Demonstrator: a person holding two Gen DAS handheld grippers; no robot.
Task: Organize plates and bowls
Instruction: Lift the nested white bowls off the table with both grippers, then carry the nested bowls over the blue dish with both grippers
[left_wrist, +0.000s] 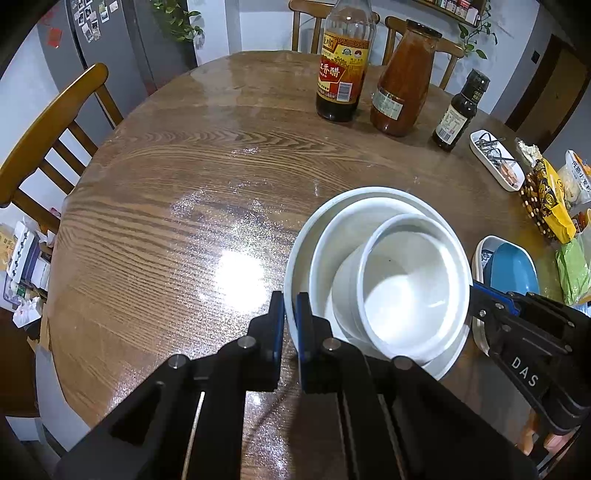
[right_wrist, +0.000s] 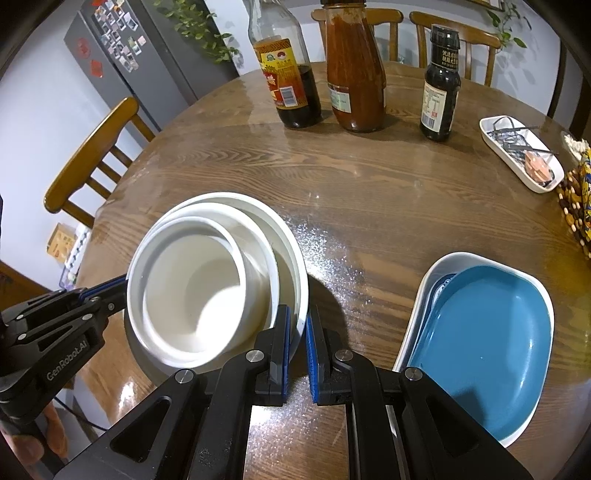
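Observation:
A stack of nested white bowls sits on the round wooden table; it also shows in the right wrist view. My left gripper is shut on the left rim of the outer white bowl. My right gripper is shut on the right rim of the same bowl; it also shows in the left wrist view. A blue dish lies nested in a white dish to the right of the stack.
Three sauce bottles stand at the back of the table. A white tray with small items lies at the back right. Snack packets lie at the right edge. Wooden chairs surround the table.

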